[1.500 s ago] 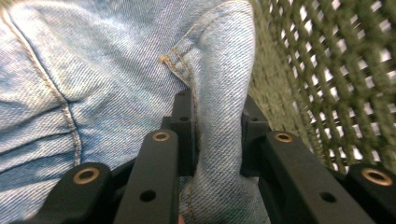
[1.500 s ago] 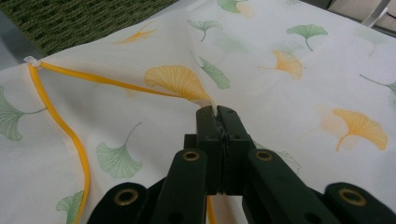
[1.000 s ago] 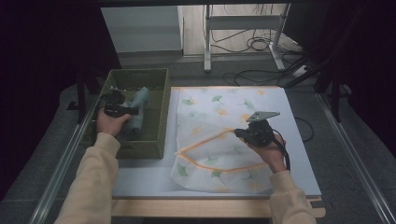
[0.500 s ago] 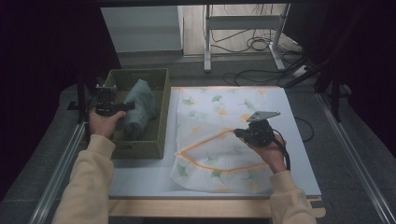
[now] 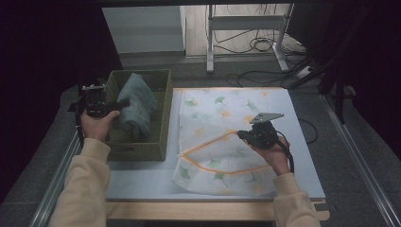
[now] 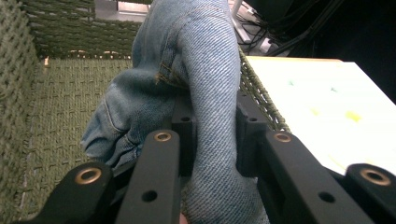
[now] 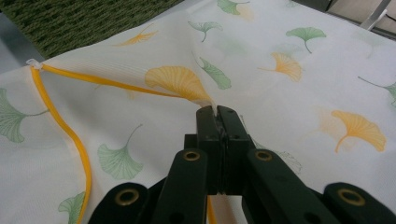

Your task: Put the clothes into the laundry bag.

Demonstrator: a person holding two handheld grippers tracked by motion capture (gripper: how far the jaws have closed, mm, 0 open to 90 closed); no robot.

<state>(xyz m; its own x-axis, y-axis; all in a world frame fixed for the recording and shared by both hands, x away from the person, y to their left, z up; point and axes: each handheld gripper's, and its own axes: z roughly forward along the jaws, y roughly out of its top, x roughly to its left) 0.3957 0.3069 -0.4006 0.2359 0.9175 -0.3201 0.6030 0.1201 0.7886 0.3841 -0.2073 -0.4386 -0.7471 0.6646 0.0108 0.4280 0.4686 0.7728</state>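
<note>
the left hand-held gripper (image 5: pixel 119 103) is clamped on a fold of light-blue jeans (image 6: pixel 205 93), holding them partly raised out of the green woven basket (image 5: pixel 161 124) at the table's left side — the rest of the denim hangs inside it. the right hand-held gripper (image 7: pixel 217 112) is pinched tight on the white leaf-print laundry bag (image 5: pixel 222 137), just at its orange-trimmed opening (image 7: pixel 60 121), with the bag lying flat on the table (image 5: pixel 142 182). the step in hand looks like fetching the jeans for bagging. next, the left should probably carry them clear of the basket wall toward the bag — while the right lifts the top layer so the mouth gapes.
</note>
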